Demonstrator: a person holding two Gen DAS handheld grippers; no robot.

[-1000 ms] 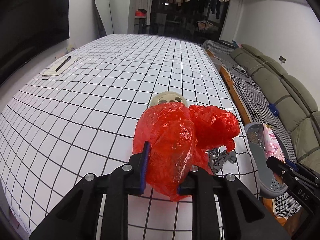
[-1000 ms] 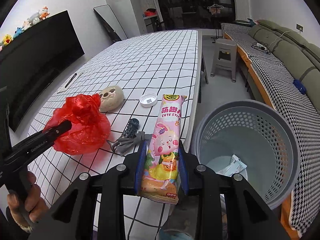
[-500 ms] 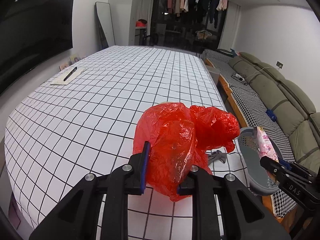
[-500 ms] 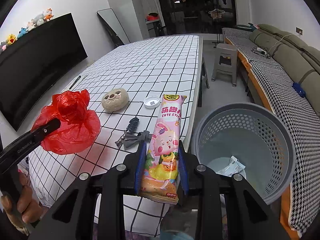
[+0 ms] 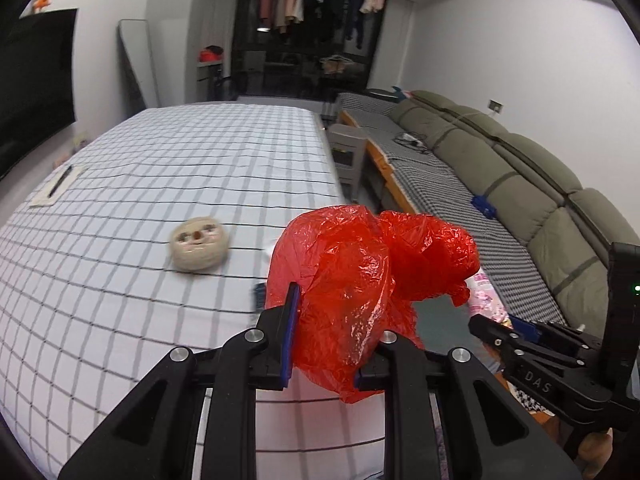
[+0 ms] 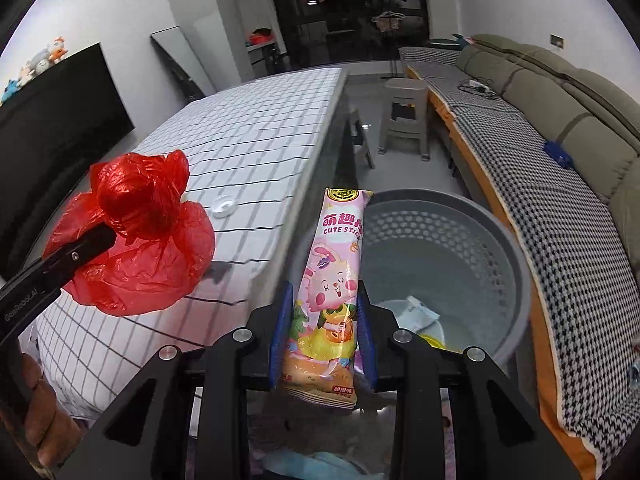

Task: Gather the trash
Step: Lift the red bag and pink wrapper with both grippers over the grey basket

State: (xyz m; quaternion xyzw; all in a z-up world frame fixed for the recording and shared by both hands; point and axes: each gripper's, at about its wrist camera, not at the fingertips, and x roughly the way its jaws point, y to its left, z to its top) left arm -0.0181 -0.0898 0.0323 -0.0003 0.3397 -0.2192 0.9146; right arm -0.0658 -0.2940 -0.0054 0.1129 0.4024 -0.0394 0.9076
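My left gripper (image 5: 328,340) is shut on a crumpled red plastic bag (image 5: 360,280), held above the near right corner of the checked table (image 5: 160,200). The same red bag (image 6: 132,236) shows at the left of the right wrist view. My right gripper (image 6: 322,332) is shut on a pink snack packet (image 6: 330,280) with a cartoon rabbit, held upright over the near rim of the grey perforated bin (image 6: 492,240). The bin stands on the floor beside the table and holds a few scraps of paper (image 6: 418,314). That packet's tip (image 5: 486,300) also peeks out behind the bag.
A round beige plush face (image 5: 199,249) and a white lid (image 6: 224,205) lie on the table. A pen on paper (image 5: 56,188) lies far left. A grey stool (image 6: 404,116) and a long sofa (image 6: 560,128) stand right of the bin.
Both grippers have swung right, off the table toward the bin. The snack packet now hangs over the bin's rim, and the red bag has left the tabletop near the plush.
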